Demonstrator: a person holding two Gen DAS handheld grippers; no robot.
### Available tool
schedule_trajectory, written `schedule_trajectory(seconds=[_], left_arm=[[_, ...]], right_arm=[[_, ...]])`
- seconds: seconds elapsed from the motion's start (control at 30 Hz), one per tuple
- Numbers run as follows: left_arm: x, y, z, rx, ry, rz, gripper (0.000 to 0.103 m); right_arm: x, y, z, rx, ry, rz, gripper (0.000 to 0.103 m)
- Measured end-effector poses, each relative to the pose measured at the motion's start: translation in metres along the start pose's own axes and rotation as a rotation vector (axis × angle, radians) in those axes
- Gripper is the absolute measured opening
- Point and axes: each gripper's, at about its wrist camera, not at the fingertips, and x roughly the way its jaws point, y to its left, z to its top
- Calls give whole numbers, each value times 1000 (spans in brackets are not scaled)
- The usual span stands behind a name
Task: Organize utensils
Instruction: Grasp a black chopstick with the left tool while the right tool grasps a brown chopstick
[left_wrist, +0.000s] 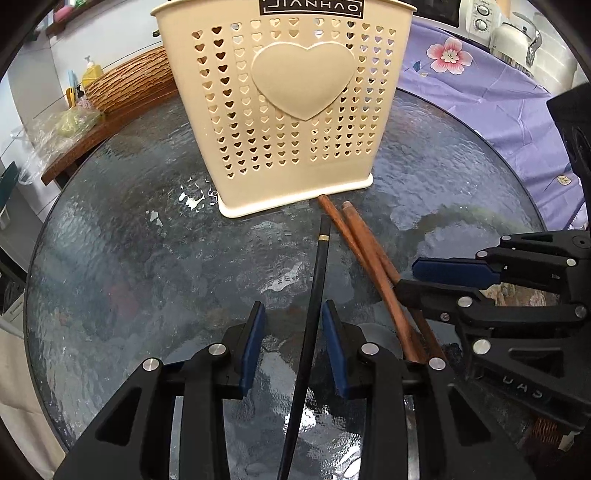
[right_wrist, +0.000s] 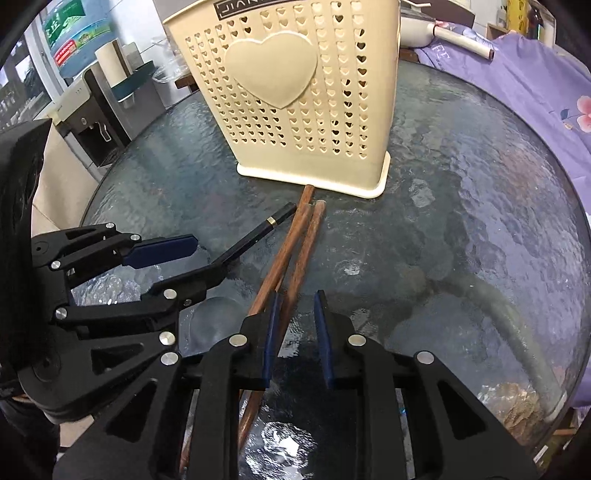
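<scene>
The utensil holder (left_wrist: 284, 110) is cream plastic, pierced with rows of small heart-shaped holes around one large raised heart, with a black label at its rim. The wooden chopsticks (left_wrist: 365, 254) are reddish brown; the black chopstick (left_wrist: 314, 295) carries a thin gold band. The glass tabletop (left_wrist: 129, 277) is grey-blue and rippled. The cloth (left_wrist: 480, 85) is lilac with pink flowers. The fingers (left_wrist: 253, 339) are black with blue pads.

Utensil holder (left_wrist: 291, 110): top rim cut off at 12 o'clock in both views; contents not visible. Brown chopsticks (right_wrist: 291, 258): near ends hidden under right gripper (right_wrist: 295, 332) at 6 o'clock. Black chopstick (left_wrist: 314, 295): lower end cut off at 6 o'clock
</scene>
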Motion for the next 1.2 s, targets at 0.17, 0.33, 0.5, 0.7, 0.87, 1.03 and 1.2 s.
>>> schedule_trajectory(seconds=[0.17,0.33,0.5,0.7,0.87,1.03,1.2], left_arm=[[3,-5,5,2,-2,6,30],[7,-5,11,4,4,6,30],[11,-9,19,22,3,9,30],[14,-11,25,41,-2,3,30],[20,-15,33,55,0,4,28],[24,-22,39,78,-4,5,14],[28,-26,41,103,-18,46,7]], right_arm=[[5,1,8,1,-3,-20,19],[9,-3,18,4,-19,-48,18],[9,-14,24,19,-20,-40,18],[6,-39,27,61,-20,-27,18],[9,-47,34,72,-19,-40,17],[14,-46,45,76,-21,-55,16],[18,-42,51,84,-27,-73,10]])
